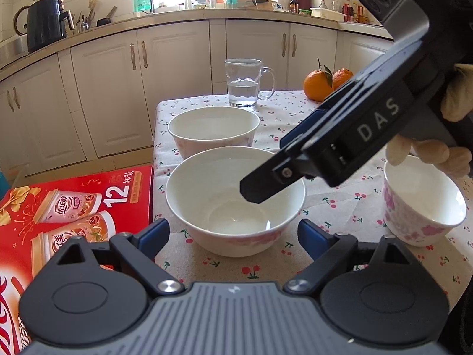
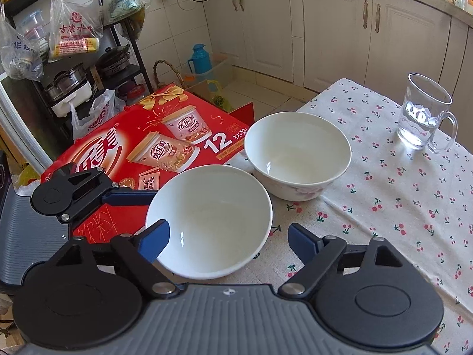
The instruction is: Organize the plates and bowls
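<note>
White porcelain fills the lower middle of both wrist views: the near bowl (image 1: 235, 201) sits on the cherry-print tablecloth (image 1: 340, 207) close to the table's left edge, with a second bowl (image 1: 213, 130) just beyond it toward the top of the frame, and a small flowered cup-bowl (image 1: 422, 201) well apart at the right edge of the left view.

What matters for the coming move is how the near bowl lies against the two sets of fingers. It is round, so it offers no long axis; any grip would have to go on the rim. In the right wrist view the near bowl (image 2: 208, 222) lies straight ahead of the right gripper (image 2: 227, 236), whose left blue pad overlaps the bowl's rim while the right pad stands clear of it on the cloth. I judge this hand the nearer and likelier to take the rim. The left gripper (image 1: 233, 233) faces the same bowl from its own side, the bowl framed between its pads but apart from them.

Both pairs of fingers are spread wide and hold nothing; whether the right gripper's left pad actually touches the porcelain I cannot tell
</note>
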Available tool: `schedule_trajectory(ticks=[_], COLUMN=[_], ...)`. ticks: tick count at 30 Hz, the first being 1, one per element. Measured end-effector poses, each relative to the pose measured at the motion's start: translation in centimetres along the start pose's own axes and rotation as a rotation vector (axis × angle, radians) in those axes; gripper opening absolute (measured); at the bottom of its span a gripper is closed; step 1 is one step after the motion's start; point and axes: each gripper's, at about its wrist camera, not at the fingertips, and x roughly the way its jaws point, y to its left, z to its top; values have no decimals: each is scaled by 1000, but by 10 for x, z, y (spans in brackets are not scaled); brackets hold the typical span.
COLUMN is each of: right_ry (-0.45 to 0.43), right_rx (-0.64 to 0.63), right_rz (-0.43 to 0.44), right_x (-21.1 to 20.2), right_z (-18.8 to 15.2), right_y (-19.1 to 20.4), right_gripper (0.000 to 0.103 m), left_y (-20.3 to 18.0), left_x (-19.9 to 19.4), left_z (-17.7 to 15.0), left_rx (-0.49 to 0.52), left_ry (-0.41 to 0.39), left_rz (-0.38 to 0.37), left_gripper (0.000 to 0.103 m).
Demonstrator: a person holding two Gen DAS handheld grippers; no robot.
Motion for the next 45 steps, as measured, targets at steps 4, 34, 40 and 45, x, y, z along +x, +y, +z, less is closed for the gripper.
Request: schedule_trajectory(ticks=[4, 34, 40, 45], right_ry=[15, 31, 12, -6], right_rx=[1, 28, 29, 36], right_rz=[10, 64, 63, 62], right_x=[9, 18, 0, -20], right_z=[4, 10, 1, -9], right_y=[-3, -10, -5, 0], right_gripper=[88, 69, 69, 69], left_y=[0, -3, -12, -25], left_x=[1, -7, -22, -34], left_z=[0, 7, 9, 8], left_rx=[4, 37, 37, 59], left_ry=[0, 7, -8, -12], left_rz=[-6, -42, -63, -74], left_gripper=[92, 86, 86, 86])
